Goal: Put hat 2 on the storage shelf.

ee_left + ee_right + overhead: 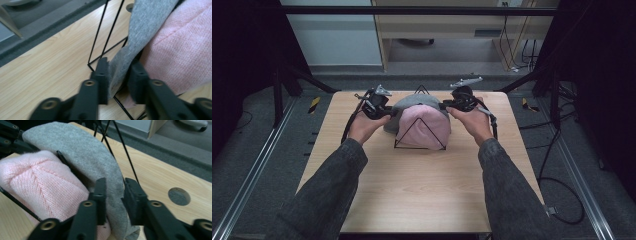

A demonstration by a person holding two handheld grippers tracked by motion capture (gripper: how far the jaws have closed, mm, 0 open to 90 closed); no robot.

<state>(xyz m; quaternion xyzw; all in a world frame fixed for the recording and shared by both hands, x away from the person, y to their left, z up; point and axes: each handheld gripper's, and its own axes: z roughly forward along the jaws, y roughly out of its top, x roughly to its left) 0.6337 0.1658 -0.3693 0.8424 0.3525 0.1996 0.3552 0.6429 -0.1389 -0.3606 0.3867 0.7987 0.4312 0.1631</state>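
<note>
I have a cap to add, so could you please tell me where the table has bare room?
The table is bare between the forearms, from the wire rack to the near edge, and along both side edges. The far middle is crowded: rack, pink hat, grey hat, left gripper, right gripper.

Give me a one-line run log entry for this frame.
left claw: around grey beanie edge | right claw: around opposite edge | pink beanie: in front, on black wire stand | table: wood

Beyond the claws: grey carpet floor (262, 150), a wooden cabinet (452, 25), hanging cables (517, 50). Black frame struts (292, 75) flank the light wooden tabletop (422, 190).
</note>
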